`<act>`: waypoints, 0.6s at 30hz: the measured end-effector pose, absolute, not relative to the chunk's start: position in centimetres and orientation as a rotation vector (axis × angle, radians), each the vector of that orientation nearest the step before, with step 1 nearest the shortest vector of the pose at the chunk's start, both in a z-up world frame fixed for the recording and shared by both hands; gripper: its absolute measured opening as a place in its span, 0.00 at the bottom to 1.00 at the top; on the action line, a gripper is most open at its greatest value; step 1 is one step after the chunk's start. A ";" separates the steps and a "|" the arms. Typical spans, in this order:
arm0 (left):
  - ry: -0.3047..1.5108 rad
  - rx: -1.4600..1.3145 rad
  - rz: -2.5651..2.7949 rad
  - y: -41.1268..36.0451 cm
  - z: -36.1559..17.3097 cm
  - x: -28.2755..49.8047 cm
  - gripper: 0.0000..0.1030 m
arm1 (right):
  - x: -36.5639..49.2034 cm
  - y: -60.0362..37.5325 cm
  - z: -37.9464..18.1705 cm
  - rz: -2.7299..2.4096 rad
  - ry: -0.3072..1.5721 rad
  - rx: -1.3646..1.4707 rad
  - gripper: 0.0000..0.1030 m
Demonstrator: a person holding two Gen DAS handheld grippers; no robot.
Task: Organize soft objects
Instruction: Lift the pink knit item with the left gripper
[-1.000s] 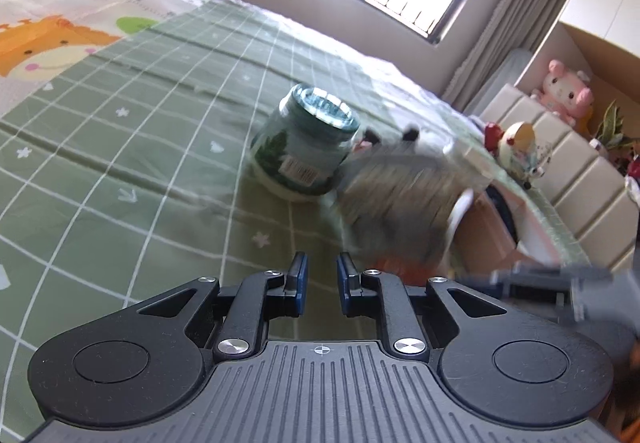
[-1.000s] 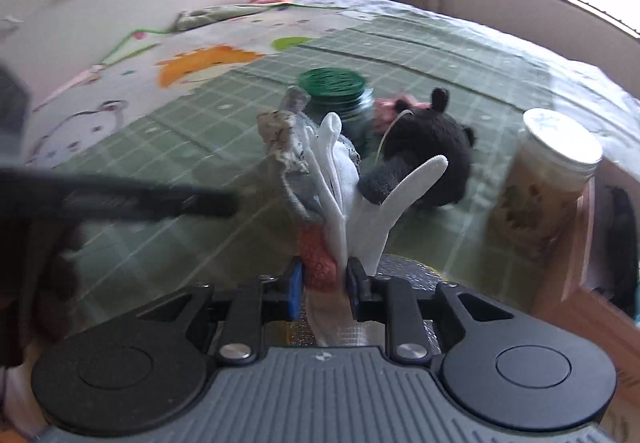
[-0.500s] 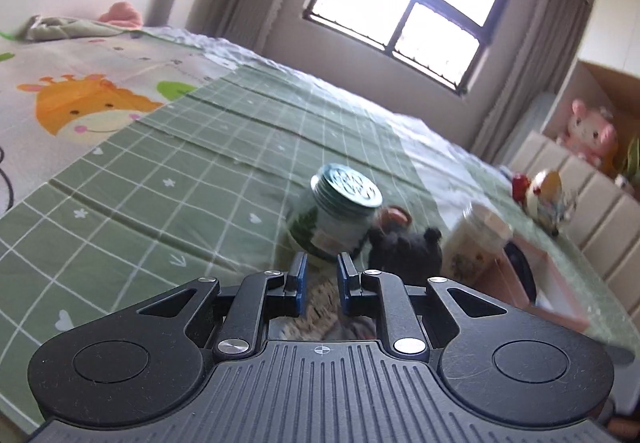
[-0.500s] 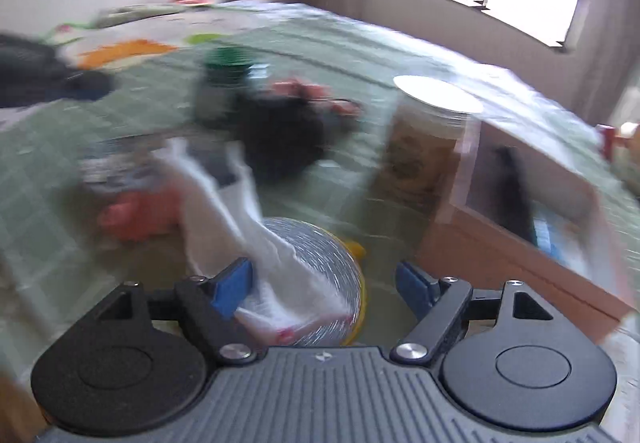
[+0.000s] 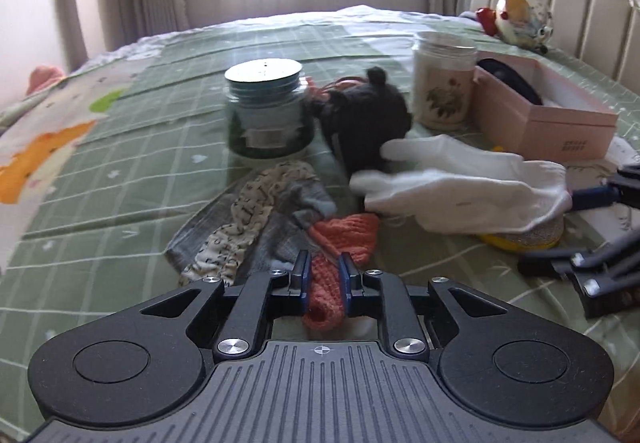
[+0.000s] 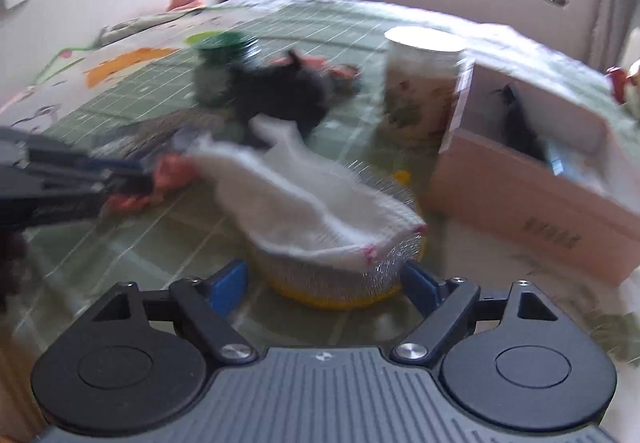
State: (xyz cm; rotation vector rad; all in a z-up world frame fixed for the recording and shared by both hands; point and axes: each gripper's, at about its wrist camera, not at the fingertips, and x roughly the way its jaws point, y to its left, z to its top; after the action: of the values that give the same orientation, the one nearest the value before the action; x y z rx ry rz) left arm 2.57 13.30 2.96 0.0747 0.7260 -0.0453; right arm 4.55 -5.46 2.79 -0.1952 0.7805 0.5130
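Note:
My left gripper [image 5: 323,270] is shut on an orange knit sock [image 5: 340,239] that lies on the green bedspread. A grey patterned cloth [image 5: 248,219] lies beside it. White gloves [image 5: 460,183] lie draped over a round silver and yellow scrubber [image 5: 524,237], next to a black plush toy [image 5: 364,115]. My right gripper [image 6: 324,283] is open just in front of the scrubber [image 6: 340,279], with the white gloves [image 6: 304,195] lying free on top. The left gripper shows at the left in the right wrist view [image 6: 80,179].
A green-lidded glass jar [image 5: 264,111] and a white floral jar [image 5: 444,83] stand behind the soft things. An open pink box [image 5: 544,115] sits at the right. A padded headboard with toys is beyond it. The bed runs back to a window.
My right gripper opened and let go of the bundle, and the gloves dropped onto the scrubber. My left gripper swung round and closed on the orange sock.

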 end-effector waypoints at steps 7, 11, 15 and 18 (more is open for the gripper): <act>0.714 0.060 0.157 18.8 4.5 1.2 0.19 | 1.3 -2.8 3.3 0.680 0.748 -0.238 0.82; 0.657 -0.129 0.300 22.3 5.4 0.7 0.18 | 0.8 -3.1 3.9 0.658 0.702 -0.253 0.82; 0.649 -0.453 0.343 25.4 4.7 0.7 0.19 | 1.3 -4.2 3.8 0.590 0.675 -0.225 0.82; 0.630 -0.499 0.302 24.8 4.7 1.0 0.19 | 2.1 -5.4 3.4 0.521 0.648 -0.205 0.82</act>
State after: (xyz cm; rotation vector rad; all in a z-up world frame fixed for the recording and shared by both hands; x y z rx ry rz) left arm 0.98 24.81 4.73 -0.4992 0.6299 0.3015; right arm 2.14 -5.41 3.40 -0.2047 0.6482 0.5207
